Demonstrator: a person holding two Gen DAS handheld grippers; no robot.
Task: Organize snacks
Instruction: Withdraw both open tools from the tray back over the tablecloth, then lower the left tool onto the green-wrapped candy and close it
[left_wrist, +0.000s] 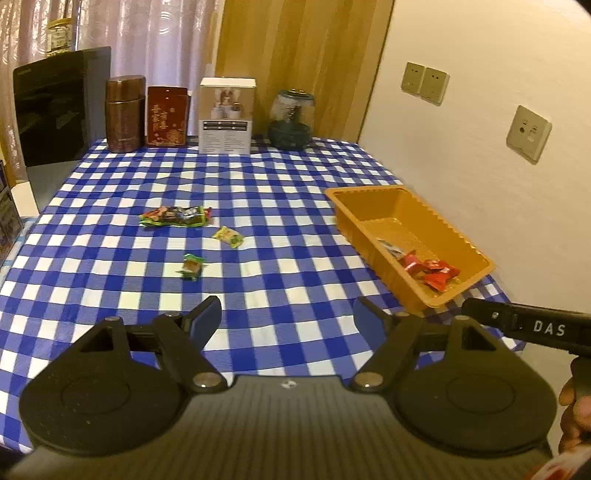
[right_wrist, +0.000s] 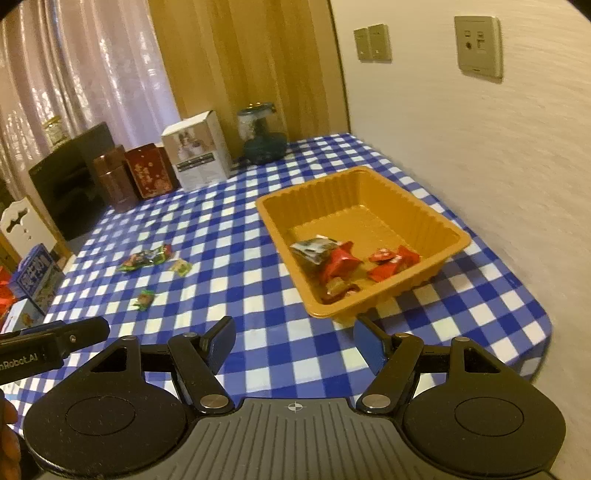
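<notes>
Here, a table under a blue-and-white checked tablecloth (left_wrist: 280, 192), set against a white wall on the right. Both grippers hover above the near edge, pointing down and away over the cloth.

Left gripper (left_wrist: 288, 317): jaws stand well apart, blue pads facing each other, nothing between them but bare cloth. Right gripper (right_wrist: 294, 341): likewise spread wide and empty. Neither touches anything. The black body of each tool pokes into the other's view at the side edge.

Orange plastic tray (right_wrist: 458, 236) sits on the right side of the table, near the wall, its near corner just beyond the right gripper's right pad. From the left wrist view the tray (left_wrist: 354, 214) lies far-right of the left gripper, well apart. Inside, at the near end: several red snack packets (right_wrist: 341, 264) and one silver-grey packet (right_wrist: 312, 249), loosely heaped.

Three snacks lie loose on the cloth, all beyond and left of centre of the left gripper:
- small green-and-brown wrapped snack (left_wrist: 192, 266), nearest to the gripper, just beyond its left finger but not touching;
- small yellow-green packet (left_wrist: 229, 236), farther off and slightly right;
- long green multi-coloured packet (left_wrist: 175, 216), farthest, lying crosswise.
From the right gripper these same three sit far-left, well apart.

Along the far edge, left to right: brown cylindrical canister (left_wrist: 125, 112), red tin with gold characters (left_wrist: 167, 116), white carton (left_wrist: 226, 116), dark glass jar (left_wrist: 291, 120). A black box (left_wrist: 59, 107) stands at far left.
</notes>
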